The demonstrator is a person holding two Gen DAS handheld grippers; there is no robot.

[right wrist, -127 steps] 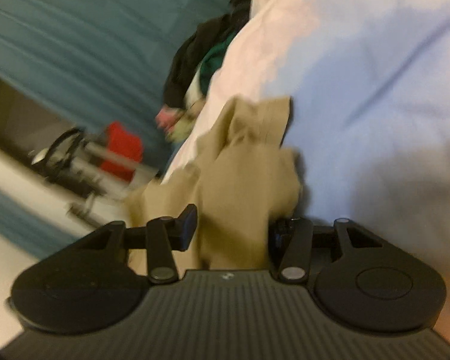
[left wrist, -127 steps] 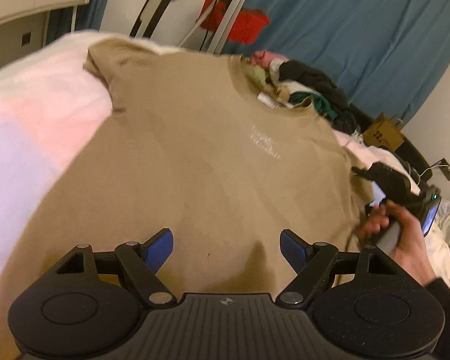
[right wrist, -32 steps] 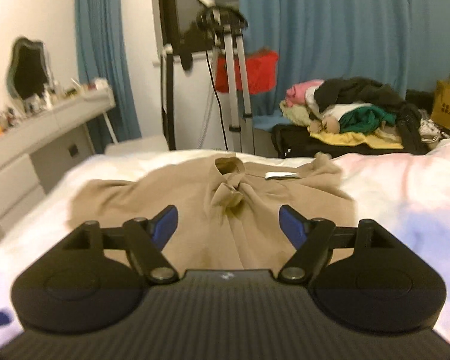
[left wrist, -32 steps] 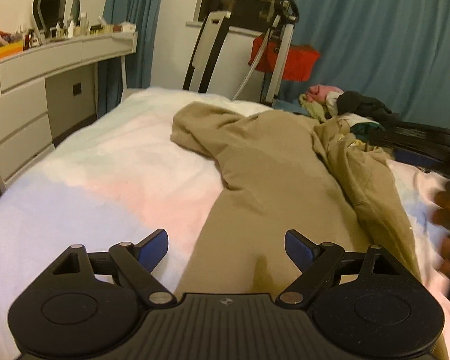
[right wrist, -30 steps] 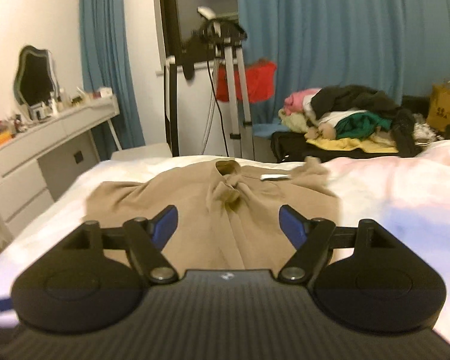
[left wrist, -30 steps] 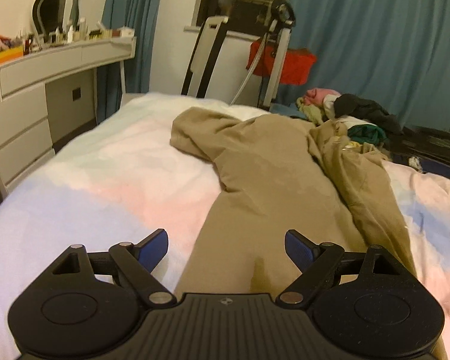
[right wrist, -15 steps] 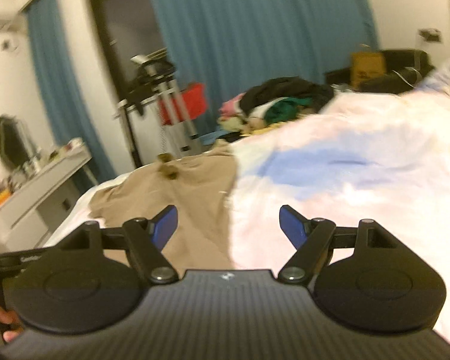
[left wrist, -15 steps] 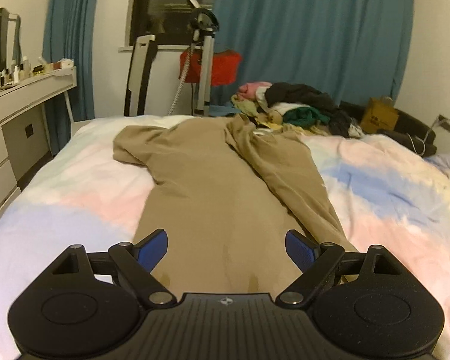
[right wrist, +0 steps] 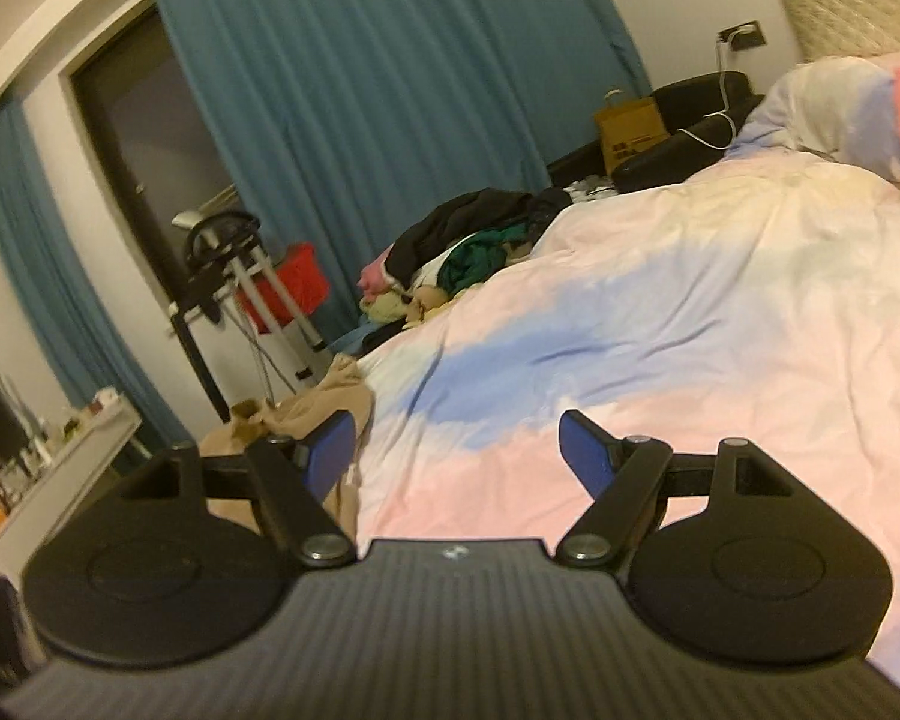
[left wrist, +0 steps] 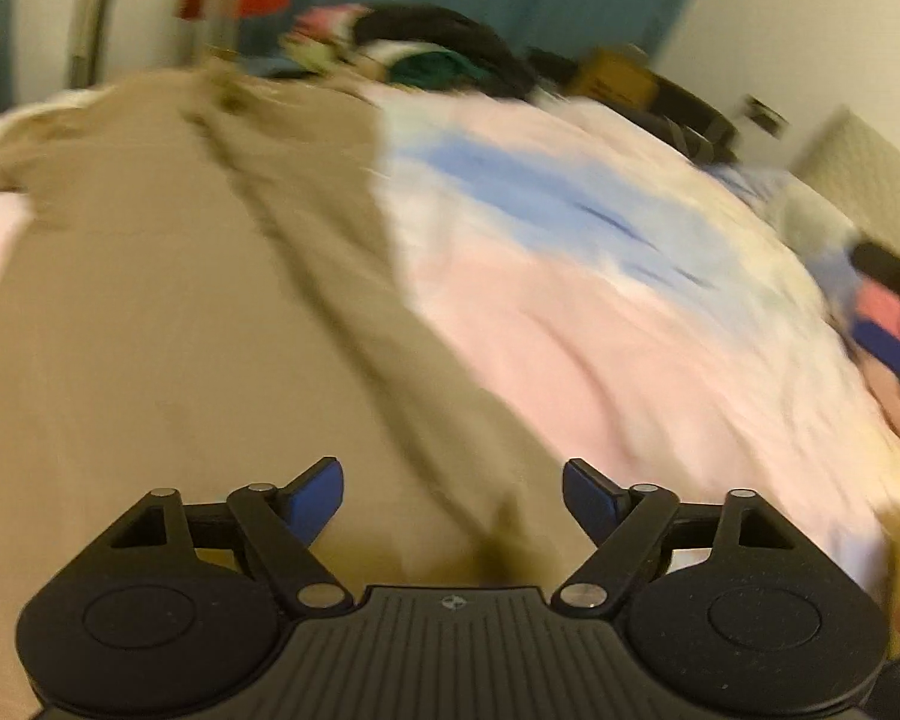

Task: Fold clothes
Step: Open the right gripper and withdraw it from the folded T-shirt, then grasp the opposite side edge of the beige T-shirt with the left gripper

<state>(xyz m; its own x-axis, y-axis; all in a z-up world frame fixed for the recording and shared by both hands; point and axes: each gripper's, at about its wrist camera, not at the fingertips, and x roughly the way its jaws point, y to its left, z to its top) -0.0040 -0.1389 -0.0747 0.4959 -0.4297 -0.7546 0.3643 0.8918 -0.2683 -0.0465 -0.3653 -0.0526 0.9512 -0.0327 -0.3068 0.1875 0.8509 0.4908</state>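
Pastel bedspread under tan shirt, empty tongs

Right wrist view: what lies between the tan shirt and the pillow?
Only bare pastel duvet lies between the tan shirt and the pillow in the right wrist view.

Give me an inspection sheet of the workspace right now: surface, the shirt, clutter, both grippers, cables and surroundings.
Surface: bed with a pink, blue and white cover, lightly wrinkled.
Job's things: tan shirt lying on the bed, one side folded over; left view blurred.
Clutter: pile of clothes beyond the bed's far edge.
Grippers: left hand-held gripper open above the shirt, holding nothing; right hand-held gripper open above the bed cover beside the shirt, holding nothing.
Cables: white cable from the wall outlet.
Surroundings: blue curtains, red bin behind a metal stand, brown paper bag, white dresser.
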